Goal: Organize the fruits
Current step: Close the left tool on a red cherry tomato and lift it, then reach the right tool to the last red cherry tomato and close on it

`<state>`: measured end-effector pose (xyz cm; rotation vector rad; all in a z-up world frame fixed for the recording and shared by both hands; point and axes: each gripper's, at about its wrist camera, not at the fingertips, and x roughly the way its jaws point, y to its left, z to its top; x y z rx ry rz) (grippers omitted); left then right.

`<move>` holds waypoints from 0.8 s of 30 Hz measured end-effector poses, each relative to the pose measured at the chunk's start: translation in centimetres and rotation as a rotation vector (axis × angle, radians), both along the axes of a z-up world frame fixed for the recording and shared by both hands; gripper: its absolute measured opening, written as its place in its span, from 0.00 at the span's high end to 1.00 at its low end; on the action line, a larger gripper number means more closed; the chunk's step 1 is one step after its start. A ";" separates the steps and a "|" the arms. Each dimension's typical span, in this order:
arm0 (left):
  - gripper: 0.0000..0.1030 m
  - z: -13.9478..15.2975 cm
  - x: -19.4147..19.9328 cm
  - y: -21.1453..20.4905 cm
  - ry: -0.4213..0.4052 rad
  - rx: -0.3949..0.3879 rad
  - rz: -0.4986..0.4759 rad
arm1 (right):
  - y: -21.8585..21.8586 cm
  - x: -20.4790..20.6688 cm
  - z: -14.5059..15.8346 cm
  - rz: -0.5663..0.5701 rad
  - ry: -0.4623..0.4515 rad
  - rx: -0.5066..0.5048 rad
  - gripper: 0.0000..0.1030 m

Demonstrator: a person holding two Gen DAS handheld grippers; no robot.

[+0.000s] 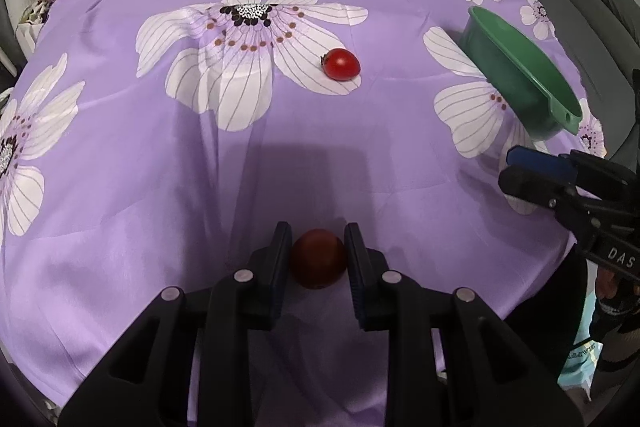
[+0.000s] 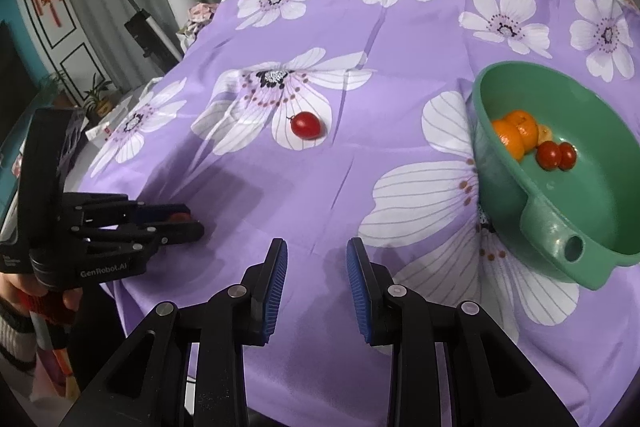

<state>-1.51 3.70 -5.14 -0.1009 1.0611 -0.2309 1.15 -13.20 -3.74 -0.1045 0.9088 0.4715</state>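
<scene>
My left gripper [image 1: 318, 241] is shut on a red cherry tomato [image 1: 318, 259] low over the purple flowered cloth; it also shows in the right wrist view [image 2: 188, 221] at the left, a bit of red between its fingers. A second cherry tomato [image 1: 341, 64] lies loose on a white flower in the middle of the table, also in the right wrist view [image 2: 306, 125]. A green bowl [image 2: 600, 211] at the right holds mandarins [image 2: 516, 137] and two cherry tomatoes [image 2: 556, 155]. My right gripper [image 2: 316, 259] is open and empty above the cloth near the front edge.
The bowl [image 1: 520, 75] has a handle with a hole toward the front. The table's front edge drops off close under both grippers. A grey chair [image 1: 592, 7] stands beyond the table's right side. Clutter and a lamp stand [image 2: 144, 23] sit at the far left.
</scene>
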 end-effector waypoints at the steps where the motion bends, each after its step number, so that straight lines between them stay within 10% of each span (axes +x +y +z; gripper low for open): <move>1: 0.74 0.0 0.2 0.0 -0.003 -0.003 0.001 | 0.0 0.1 -0.1 -0.001 0.003 -0.002 0.70; 24: 0.74 0.0 3.8 1.5 -0.035 -0.043 0.003 | 2.7 3.8 -1.2 -0.002 0.073 -0.013 0.70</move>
